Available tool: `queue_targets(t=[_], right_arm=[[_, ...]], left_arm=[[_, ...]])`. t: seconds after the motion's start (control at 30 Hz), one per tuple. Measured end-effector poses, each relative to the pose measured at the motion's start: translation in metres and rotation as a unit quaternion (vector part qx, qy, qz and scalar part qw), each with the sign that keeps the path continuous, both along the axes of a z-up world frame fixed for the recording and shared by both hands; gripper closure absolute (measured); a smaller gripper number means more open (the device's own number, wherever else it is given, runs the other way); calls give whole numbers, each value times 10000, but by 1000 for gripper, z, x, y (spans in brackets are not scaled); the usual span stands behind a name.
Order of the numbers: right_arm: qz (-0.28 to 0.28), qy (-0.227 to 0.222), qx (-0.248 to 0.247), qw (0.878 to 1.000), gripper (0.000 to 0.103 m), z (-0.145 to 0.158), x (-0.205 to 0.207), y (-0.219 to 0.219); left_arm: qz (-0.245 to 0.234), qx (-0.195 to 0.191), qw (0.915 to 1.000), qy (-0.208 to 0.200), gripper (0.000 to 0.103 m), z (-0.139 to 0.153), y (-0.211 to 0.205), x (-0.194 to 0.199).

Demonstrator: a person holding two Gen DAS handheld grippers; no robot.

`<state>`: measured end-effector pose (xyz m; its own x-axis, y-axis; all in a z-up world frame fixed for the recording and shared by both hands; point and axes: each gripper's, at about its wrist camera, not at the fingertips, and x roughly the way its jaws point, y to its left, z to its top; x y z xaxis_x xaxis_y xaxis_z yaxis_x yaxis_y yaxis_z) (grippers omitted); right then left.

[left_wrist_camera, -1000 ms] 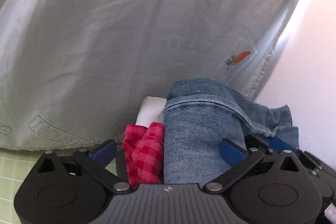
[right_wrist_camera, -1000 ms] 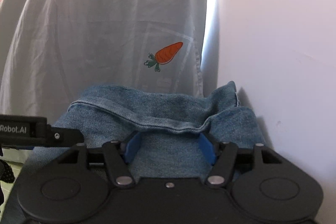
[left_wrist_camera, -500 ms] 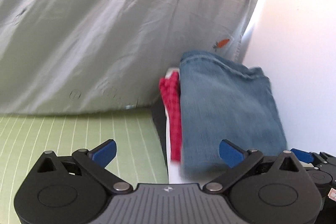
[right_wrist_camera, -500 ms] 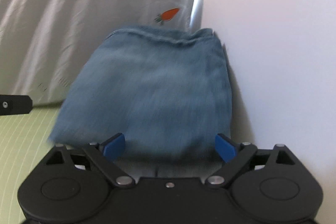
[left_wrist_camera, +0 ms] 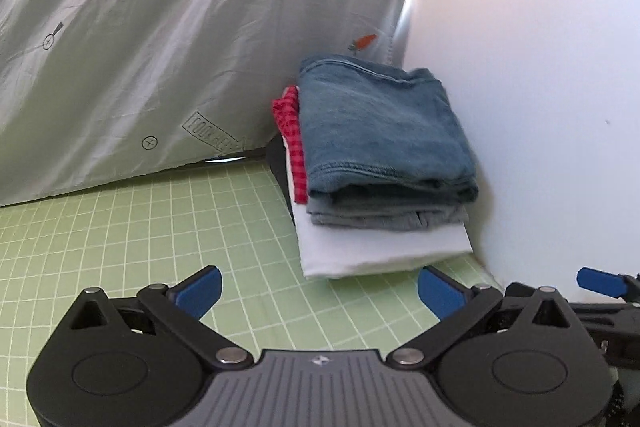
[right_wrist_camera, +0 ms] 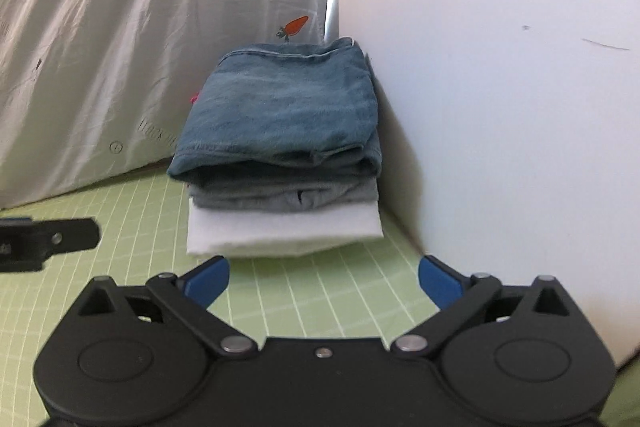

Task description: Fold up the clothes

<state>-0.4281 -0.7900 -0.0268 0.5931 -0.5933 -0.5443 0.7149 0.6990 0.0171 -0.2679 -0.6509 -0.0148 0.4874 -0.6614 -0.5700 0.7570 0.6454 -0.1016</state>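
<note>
A folded blue denim garment [left_wrist_camera: 380, 131] [right_wrist_camera: 288, 107] tops a stack on the green grid mat [left_wrist_camera: 140, 235] [right_wrist_camera: 132, 219]. Under it lie a grey folded piece [left_wrist_camera: 384, 215] [right_wrist_camera: 280, 197], a red checked cloth [left_wrist_camera: 290, 131] poking out at the left, and a white folded piece [left_wrist_camera: 380, 247] [right_wrist_camera: 284, 231] at the bottom. My left gripper [left_wrist_camera: 318, 291] is open, short of the stack's front edge, holding nothing. My right gripper [right_wrist_camera: 324, 279] is open too, just in front of the white layer. Part of the left gripper [right_wrist_camera: 44, 241] shows at the right wrist view's left edge.
A pale grey sheet with carrot prints [left_wrist_camera: 160, 39] [right_wrist_camera: 120, 27] hangs behind the stack and to its left. A white wall [left_wrist_camera: 540, 87] [right_wrist_camera: 500, 87] stands right against the stack's right side. Green mat stretches to the left and front.
Both grippers let go of the denim garment, opened, and drew back from the stack. The denim now rests folded on top of the pile.
</note>
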Motion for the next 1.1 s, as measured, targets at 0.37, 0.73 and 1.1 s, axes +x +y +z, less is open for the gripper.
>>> queue_targets(t=[0.37, 0.73, 1.1], right_arm=[[-165, 148, 64, 9997, 1, -6, -32, 30], [-112, 132, 162, 9997, 1, -8, -43, 44], [-139, 67, 188, 9997, 1, -8, -46, 51]], left_arm=[[-88, 38, 9999, 49, 0, -7, 22, -22], [-120, 73, 9999, 90, 0, -10, 40, -35], [-169, 81, 9998, 110, 0, -10, 48, -37]])
